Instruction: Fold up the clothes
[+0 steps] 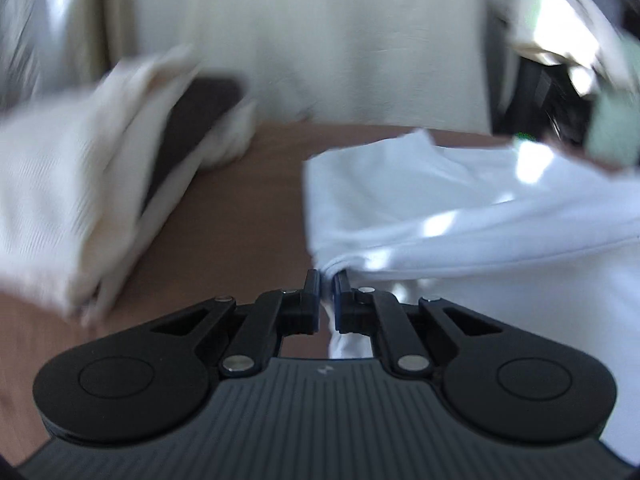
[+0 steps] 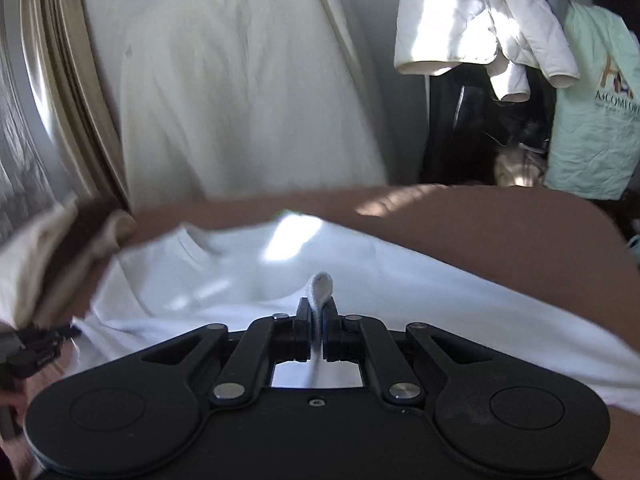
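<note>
- My left gripper sits at lower centre of its view, fingers pressed together on a bunched edge of the white shirt; the cloth runs from the pinch off to the right of the frame.
- My right gripper is clamped as well — a small loop of the shirt stands up between the fingers at centre frame.
- The shirt lies across the middle of the right view on the brown table, neckline toward the upper left of the cloth, sun patches on it.
- I judge I hold two points of one edge so the fabric stays taut and I can carry it over in one fold; a single pinch would let it sag and twist.
- A cream pile with something dark tucked in it sits at the left of the left view, apart from the shirt. I take it for finished pieces, kept clear of the working area, though the blur leaves that unsure.
- No basket or bin shows; the clothes rest on the bare table.
- Behind the table, upper right of the right view, a white jacket and a mint shirt hang — no part of my job, I think.
- The left gripper shows in the right view at lower left, just beside the shirt's edge.
</note>
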Motion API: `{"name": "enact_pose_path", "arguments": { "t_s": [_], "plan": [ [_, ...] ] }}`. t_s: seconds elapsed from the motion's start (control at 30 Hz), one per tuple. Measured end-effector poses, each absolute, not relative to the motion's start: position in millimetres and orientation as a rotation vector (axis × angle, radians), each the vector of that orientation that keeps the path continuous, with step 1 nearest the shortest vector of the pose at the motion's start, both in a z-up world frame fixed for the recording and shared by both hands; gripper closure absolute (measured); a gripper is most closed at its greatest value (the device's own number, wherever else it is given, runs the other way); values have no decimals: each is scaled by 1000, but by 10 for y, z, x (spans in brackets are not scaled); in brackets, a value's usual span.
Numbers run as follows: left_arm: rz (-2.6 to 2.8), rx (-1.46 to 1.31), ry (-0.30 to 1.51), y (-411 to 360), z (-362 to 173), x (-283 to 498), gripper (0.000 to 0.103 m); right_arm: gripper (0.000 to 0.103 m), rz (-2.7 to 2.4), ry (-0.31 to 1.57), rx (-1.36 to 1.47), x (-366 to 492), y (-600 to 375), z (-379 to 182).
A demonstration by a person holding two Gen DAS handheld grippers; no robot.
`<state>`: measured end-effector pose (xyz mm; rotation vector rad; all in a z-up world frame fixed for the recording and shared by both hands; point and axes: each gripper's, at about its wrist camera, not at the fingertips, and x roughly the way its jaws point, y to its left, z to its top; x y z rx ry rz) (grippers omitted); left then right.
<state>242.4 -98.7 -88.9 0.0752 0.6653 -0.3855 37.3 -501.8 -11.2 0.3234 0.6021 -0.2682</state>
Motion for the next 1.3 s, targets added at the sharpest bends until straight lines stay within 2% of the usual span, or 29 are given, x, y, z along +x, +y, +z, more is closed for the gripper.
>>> {"name": "enact_pose_path", "arguments": {
  "t_s": [0.17,0.33,0.37,0.43,0.47,0.5,0.53,0.6,0.7,0.87,0.93,0.97,1.0,1.13,1.3],
  "plan": [
    [-271,114,855,-661,-1173,2541,98,98,-356,863,278,527,-4764,-962],
    [-356,22,801,-597,-746,2589,93,98,-346,815,277,416,-4764,-966],
    [-386,28,770,-655,-638,2613,89,98,-348,803,243,411,-4772,-912],
    [-441,71,722,-816,-468,2739,68,98,-335,767,203,395,-4814,-788],
    [-468,93,697,-897,-383,2804,54,98,-328,749,184,387,-4836,-725],
    [-463,135,665,-1005,-323,2926,47,98,-335,750,157,414,-4837,-684],
    [-453,169,670,-1125,-305,3091,46,98,-346,763,119,496,-4815,-681],
    [-433,236,680,-1367,-271,3420,47,98,-367,791,39,676,-4763,-687],
    [-464,202,804,-1715,-357,3832,47,98,-339,770,12,811,-4706,-628],
    [-393,270,965,-2111,-676,4066,47,98,-302,699,30,828,-4726,-512],
    [-372,270,1006,-2097,-865,4125,53,98,-291,675,42,813,-4756,-482],
    [-394,257,1020,-2085,-957,4138,84,98,-285,664,43,800,-4769,-467],
    [-439,219,1013,-2049,-1005,4127,97,98,-278,653,44,788,-4781,-453],
    [-470,106,839,-1774,-794,3960,97,98,-310,613,21,729,-4845,-406],
    [-532,-72,771,-1438,-590,3960,98,99,-434,528,-34,746,-4931,-307]
  ]
}}
